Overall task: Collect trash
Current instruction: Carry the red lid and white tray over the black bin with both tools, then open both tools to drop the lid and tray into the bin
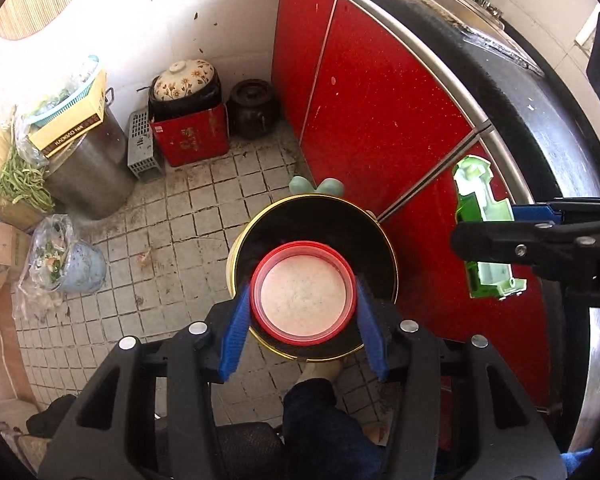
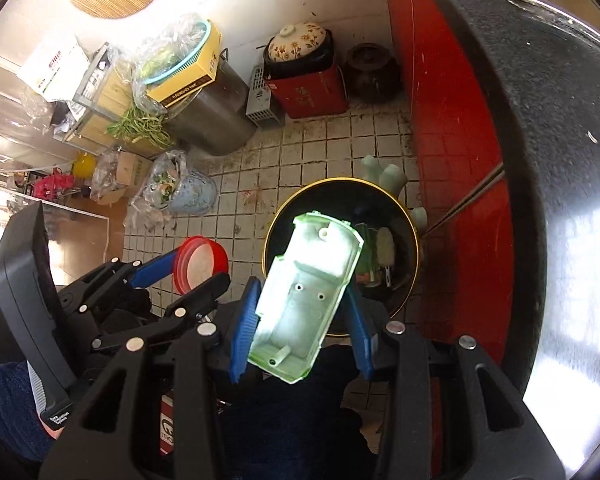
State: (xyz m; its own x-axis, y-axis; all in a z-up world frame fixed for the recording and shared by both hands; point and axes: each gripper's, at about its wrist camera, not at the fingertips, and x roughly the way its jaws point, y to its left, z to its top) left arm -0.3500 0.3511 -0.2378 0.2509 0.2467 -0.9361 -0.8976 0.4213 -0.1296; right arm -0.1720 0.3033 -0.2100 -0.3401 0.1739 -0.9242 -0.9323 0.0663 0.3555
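My left gripper (image 1: pixel 303 307) is shut on a red-rimmed round lid (image 1: pixel 303 295) and holds it over the open black bin with a gold rim (image 1: pixel 392 256). The lid also shows in the right wrist view (image 2: pixel 200 262). My right gripper (image 2: pixel 302 306) is shut on a pale green plastic toy car shell (image 2: pixel 306 292), held over the bin (image 2: pixel 270 236), which holds some trash. In the left wrist view the shell (image 1: pixel 484 228) hangs to the right of the bin, in front of the red cabinet.
Red cabinet doors (image 1: pixel 372 100) and a dark counter edge (image 1: pixel 532 112) stand at the right. Against the far wall are a steel pot (image 1: pixel 92 176), a red box (image 1: pixel 194 136), a dark jar (image 1: pixel 254 106) and a bag-lined blue bucket (image 1: pixel 80 268) on the tiled floor.
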